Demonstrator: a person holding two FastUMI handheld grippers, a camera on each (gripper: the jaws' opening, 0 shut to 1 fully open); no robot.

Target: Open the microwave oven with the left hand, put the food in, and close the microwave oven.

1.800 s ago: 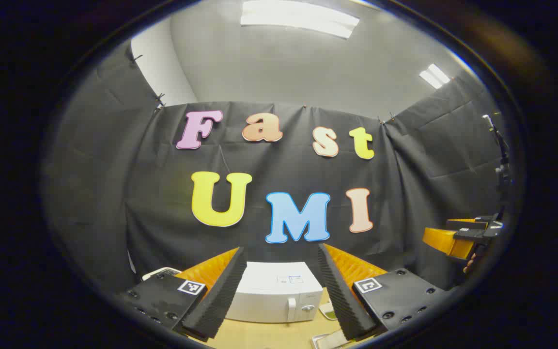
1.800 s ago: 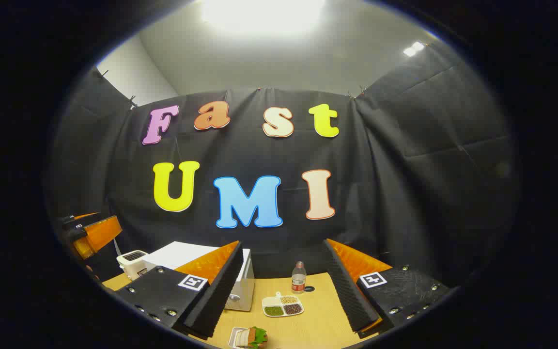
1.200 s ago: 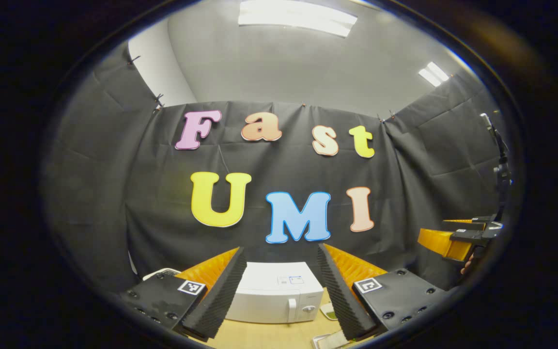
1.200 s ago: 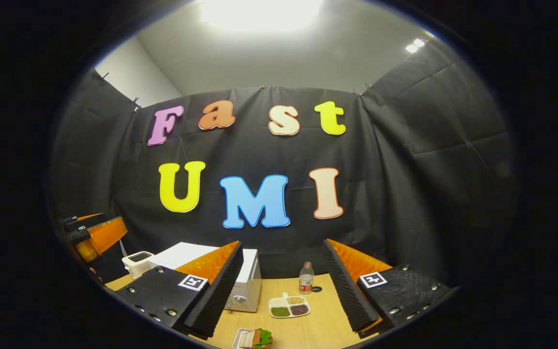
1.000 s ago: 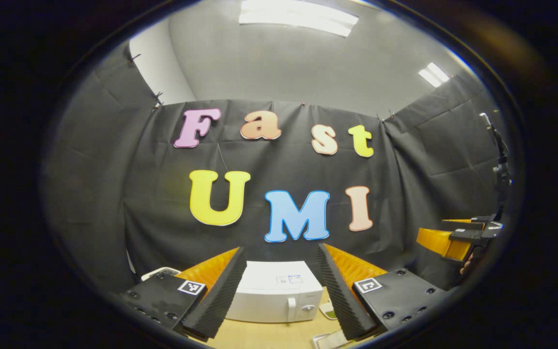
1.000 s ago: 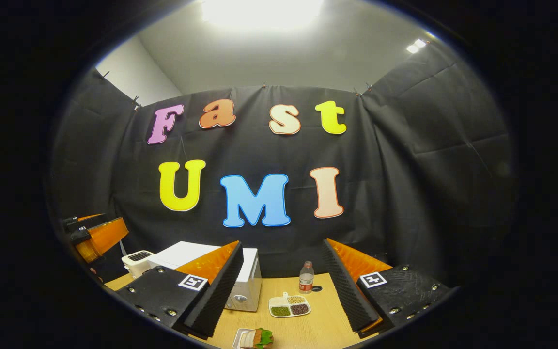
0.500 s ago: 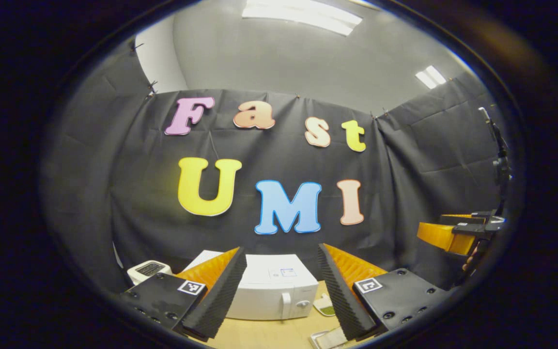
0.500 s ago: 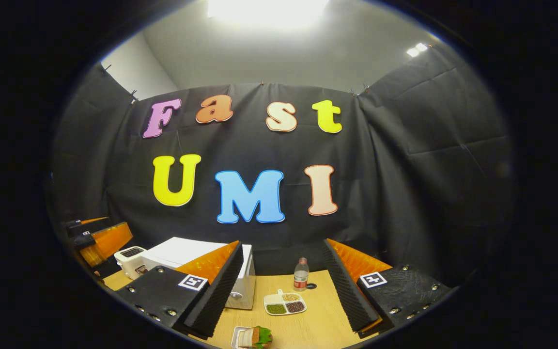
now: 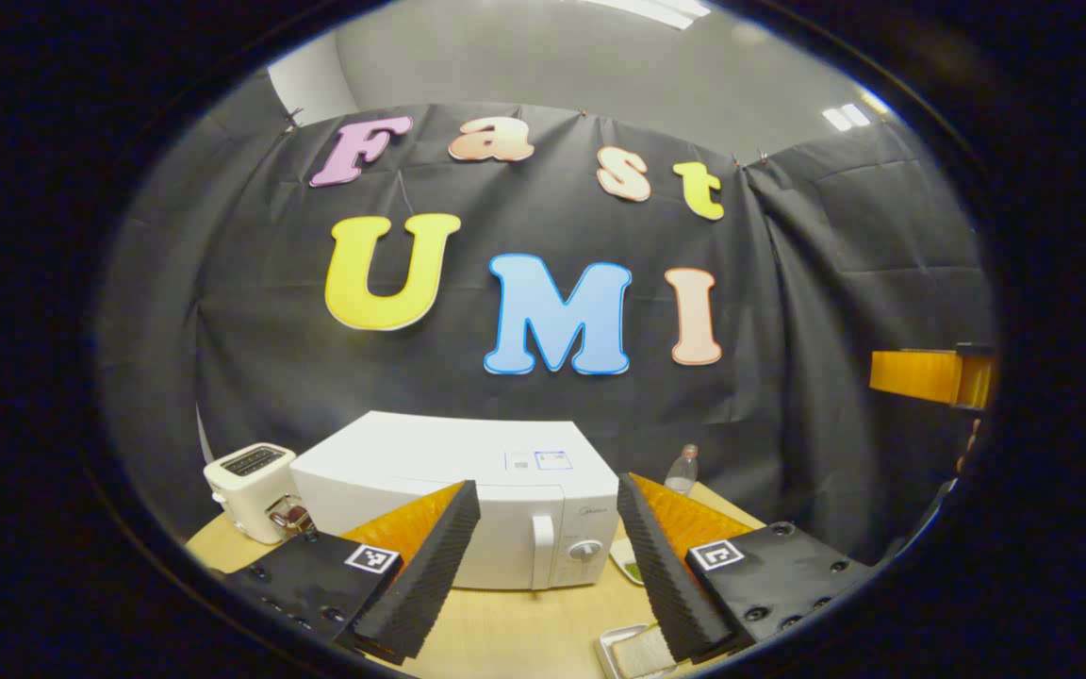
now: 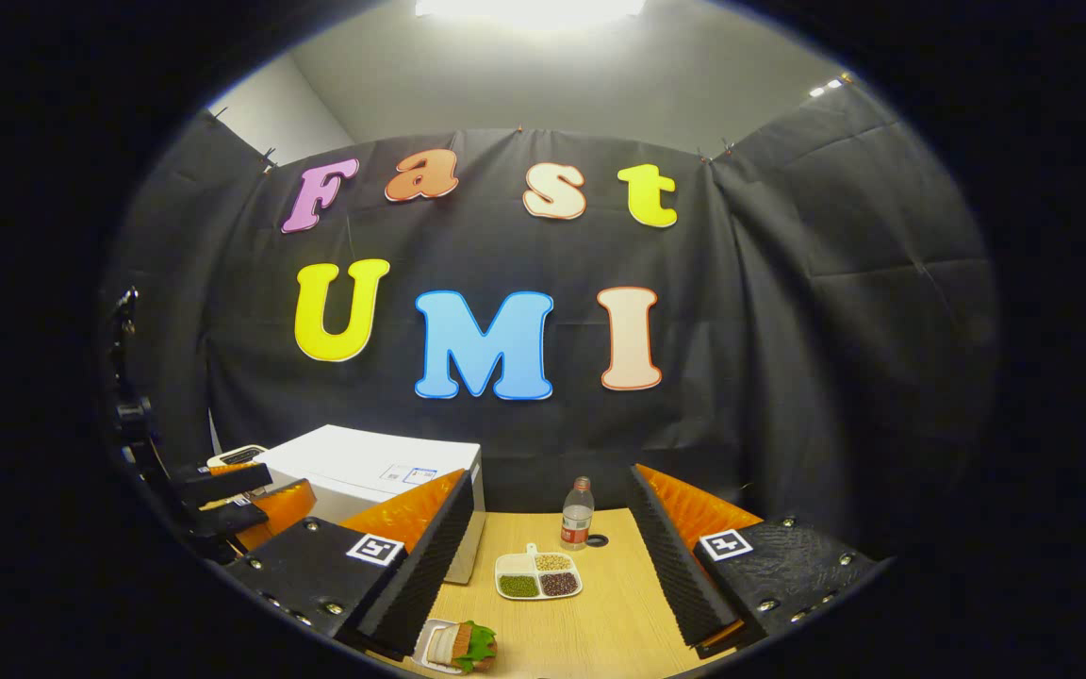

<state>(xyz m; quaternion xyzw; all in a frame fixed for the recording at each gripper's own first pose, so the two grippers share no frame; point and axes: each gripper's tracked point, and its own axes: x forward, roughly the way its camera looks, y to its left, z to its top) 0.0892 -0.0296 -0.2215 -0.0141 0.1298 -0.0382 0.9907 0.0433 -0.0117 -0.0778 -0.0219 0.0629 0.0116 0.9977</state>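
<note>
A white microwave [image 9: 430,462] stands shut on the wooden table, its door handle [image 9: 543,547] and a dial facing me. My left gripper [image 9: 548,483] hangs open in front of it, a short way off, with nothing between its fingers. In the right gripper view the microwave [image 10: 364,467] sits at the left. A sandwich with green lettuce lies on a small white tray [image 10: 456,647] at the near table edge. My right gripper [image 10: 551,473] is open and empty above the table. The left gripper [image 10: 241,495] shows at the far left, beside the microwave.
A white toaster [image 9: 251,476] stands left of the microwave. A divided dish of beans [image 10: 538,577] and a clear bottle [image 10: 578,514] sit mid-table on the wooden top [image 10: 609,613]. The right gripper [image 9: 929,375] shows at the right edge of the left gripper view.
The left gripper has moved down and closer to the microwave, which now looms larger. The right gripper view has dipped slightly. Both grippers stay open.
</note>
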